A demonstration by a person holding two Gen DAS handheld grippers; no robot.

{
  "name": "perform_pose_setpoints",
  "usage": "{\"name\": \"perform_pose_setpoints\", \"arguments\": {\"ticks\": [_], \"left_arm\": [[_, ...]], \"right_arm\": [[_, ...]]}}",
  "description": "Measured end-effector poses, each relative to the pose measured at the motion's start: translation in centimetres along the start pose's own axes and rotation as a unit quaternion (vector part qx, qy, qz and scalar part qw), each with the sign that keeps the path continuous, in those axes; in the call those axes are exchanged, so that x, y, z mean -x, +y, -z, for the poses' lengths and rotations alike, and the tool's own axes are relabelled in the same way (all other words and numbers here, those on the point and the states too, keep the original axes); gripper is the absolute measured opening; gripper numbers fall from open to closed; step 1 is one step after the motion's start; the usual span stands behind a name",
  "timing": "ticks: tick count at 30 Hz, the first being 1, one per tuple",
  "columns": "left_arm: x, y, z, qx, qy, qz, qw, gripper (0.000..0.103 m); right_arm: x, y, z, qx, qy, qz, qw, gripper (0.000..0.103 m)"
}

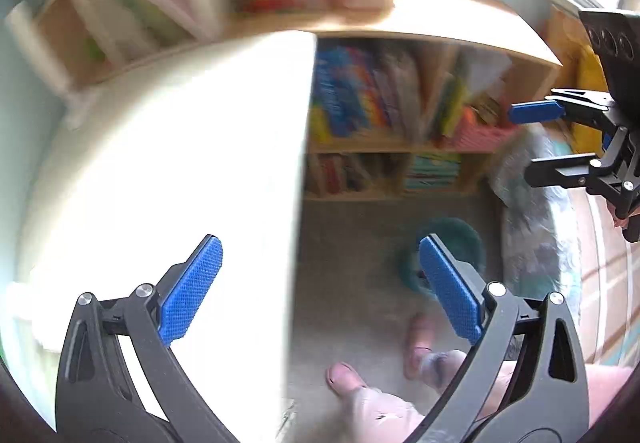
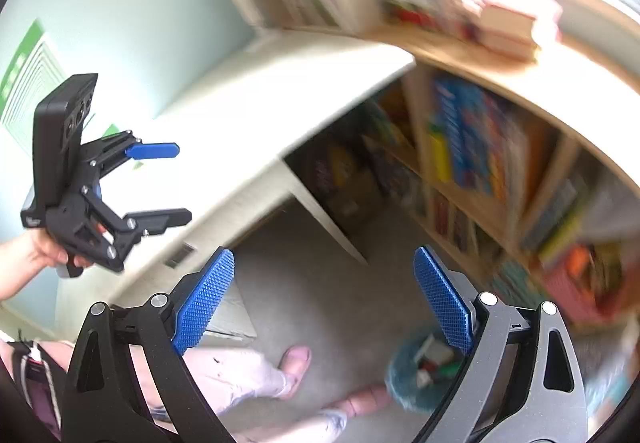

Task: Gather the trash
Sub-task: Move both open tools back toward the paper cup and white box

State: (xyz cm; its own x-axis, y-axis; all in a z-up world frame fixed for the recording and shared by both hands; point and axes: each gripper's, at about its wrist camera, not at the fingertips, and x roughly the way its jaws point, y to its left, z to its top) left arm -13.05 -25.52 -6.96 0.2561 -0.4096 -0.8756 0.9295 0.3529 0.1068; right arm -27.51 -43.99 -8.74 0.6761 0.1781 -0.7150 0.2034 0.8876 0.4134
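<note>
Left wrist: left gripper (image 1: 320, 287) has its fingers spread wide, nothing between them, above the white surface (image 1: 180, 147).

Right wrist: right gripper (image 2: 324, 299) is likewise spread and empty. The teal bin (image 2: 416, 375) holding trash sits on the floor; I'd scan the surface next.

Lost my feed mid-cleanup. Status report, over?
Left gripper open, empty. Right gripper open, empty. Teal bin on the carpet by the person's feet, scraps inside. White desk beside it, nothing blocking the bin.
</note>
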Motion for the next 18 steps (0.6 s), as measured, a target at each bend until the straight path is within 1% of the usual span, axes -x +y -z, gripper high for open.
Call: {"name": "perform_pose_setpoints", "arguments": {"ticks": [1,3,4,6,9,14,18], "left_arm": [[1.0,2.5,0.7,0.011,-0.005,-0.015,0.9998,0.096],[2.2,6.1,1.9,0.022,-0.006,-0.036,0.9991,0.096],[3.0,8.5,3.0,0.028,-0.003,-0.051,0.9983,0.096],[3.9,11.8,4.9,0.034,0.003,-0.071,0.9969,0.096],[5.2,18.1,7.9,0.056,0.018,-0.102,0.993,0.096],[7.3,26.1,10.6,0.092,0.025,-0.132,0.9866,0.096],[8.0,31.4,11.3,0.112,0.024,-0.138,0.9838,0.096]], "right_arm": [[-0.8,1.4,-1.0,0.012,-0.001,-0.008,1.0,0.092],[-2.8,4.3,-2.7,0.033,0.003,-0.019,0.999,0.092],[-3.8,5.7,-3.6,0.042,0.005,-0.025,0.999,0.093],[-5.7,8.2,-5.1,0.049,0.011,-0.041,0.998,0.093],[-9.1,12.3,-7.6,0.056,0.021,-0.061,0.996,0.093],[-14.0,18.9,-11.5,0.059,0.027,-0.092,0.994,0.093],[-16.7,22.8,-14.0,0.045,0.03,-0.101,0.993,0.093]]}}
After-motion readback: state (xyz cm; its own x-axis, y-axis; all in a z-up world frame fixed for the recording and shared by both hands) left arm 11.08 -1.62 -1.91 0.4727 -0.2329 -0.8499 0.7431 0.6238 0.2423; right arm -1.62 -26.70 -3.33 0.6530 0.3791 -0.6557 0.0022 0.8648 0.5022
